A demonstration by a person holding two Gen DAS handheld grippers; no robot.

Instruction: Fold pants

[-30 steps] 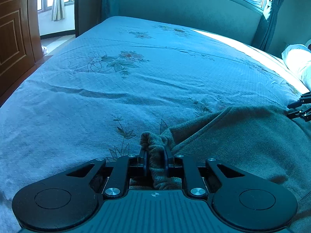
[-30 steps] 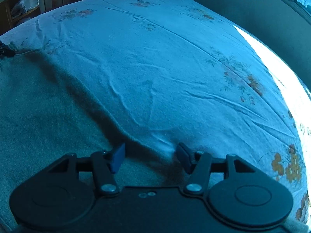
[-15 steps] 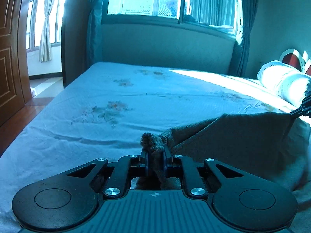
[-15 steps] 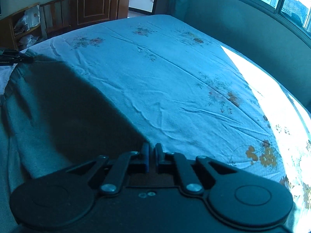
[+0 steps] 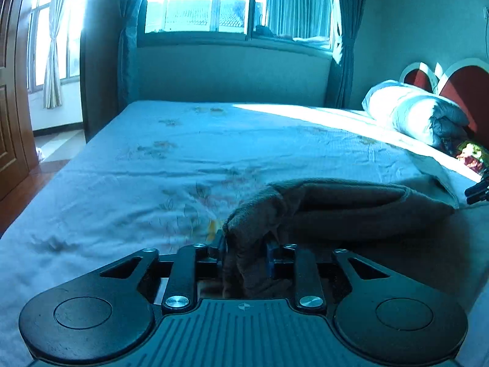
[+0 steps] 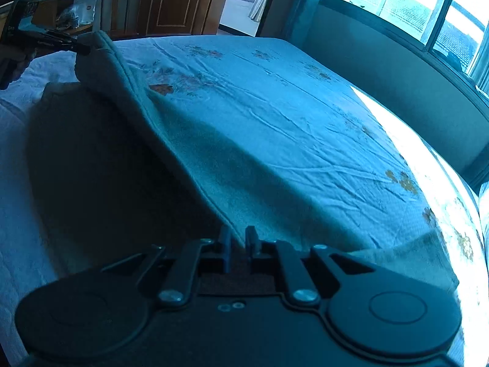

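Bed [image 5: 189, 165] — floral sheet; pants [image 5: 351, 205], pillow [image 5: 406, 113] on it.

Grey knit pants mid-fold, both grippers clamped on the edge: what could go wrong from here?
1. The left gripper pinches a thick bunched wad of the grey knit pants; layers could slip out unevenly.
2. The right gripper holds only a thin seam edge, so a tug may pull it free.
3. The lifted cloth sags between the grippers over the floral bedsheet, so it may land creased or skewed.

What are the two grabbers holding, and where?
Both hold the pants: the left gripper pinches a bunched corner, and the right gripper pinches the edge at the other end.
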